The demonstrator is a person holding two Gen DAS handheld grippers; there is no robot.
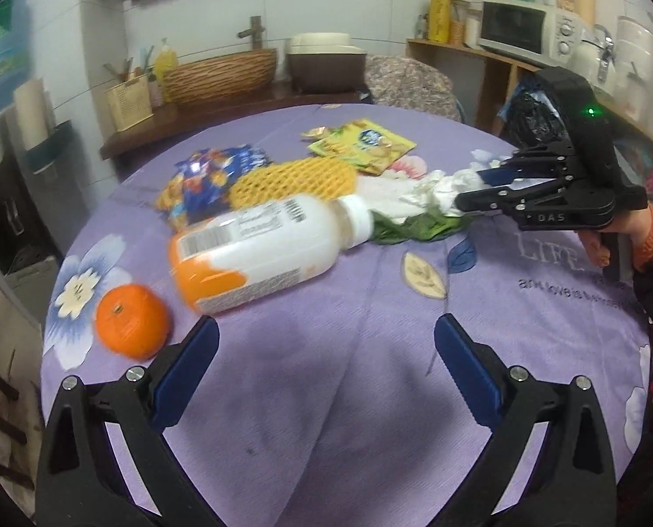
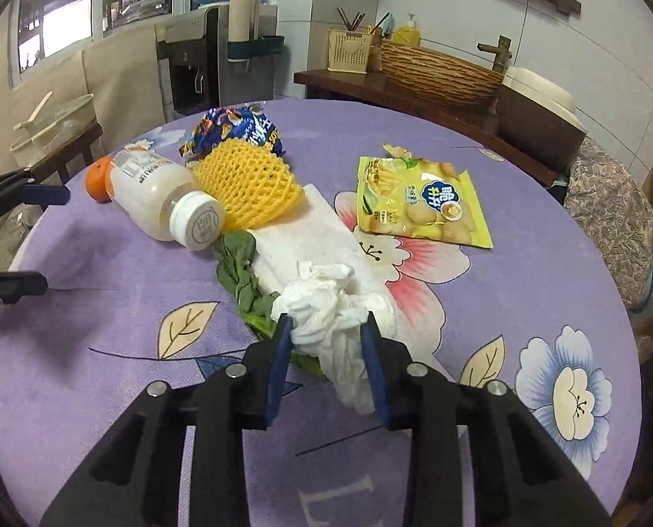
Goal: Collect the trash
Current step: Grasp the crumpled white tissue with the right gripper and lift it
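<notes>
Purple floral cloth covered the round table (image 1: 370, 395), where nearly all the trash lay uncollected. In the left wrist view, the left gripper (image 1: 326, 333) hung wide open and empty at lower centre, short of the toppled bottle (image 1: 260, 250) and the orange (image 1: 131, 320); at right, the right gripper (image 1: 471, 189) reached into the crumpled tissue (image 1: 436, 186). That view alone showed a black-lined bin (image 1: 532, 118) at upper right, the likely destination. In the right wrist view, the right gripper (image 2: 326, 325) was closed on the crumpled tissue (image 2: 326, 303) at lower centre, the first pickup barely begun; only here was the yellow chip bag (image 2: 418, 197) plainly readable, beside the foam net (image 2: 247, 189), green leaves (image 2: 238, 272) and blue wrapper (image 2: 234, 129).
</notes>
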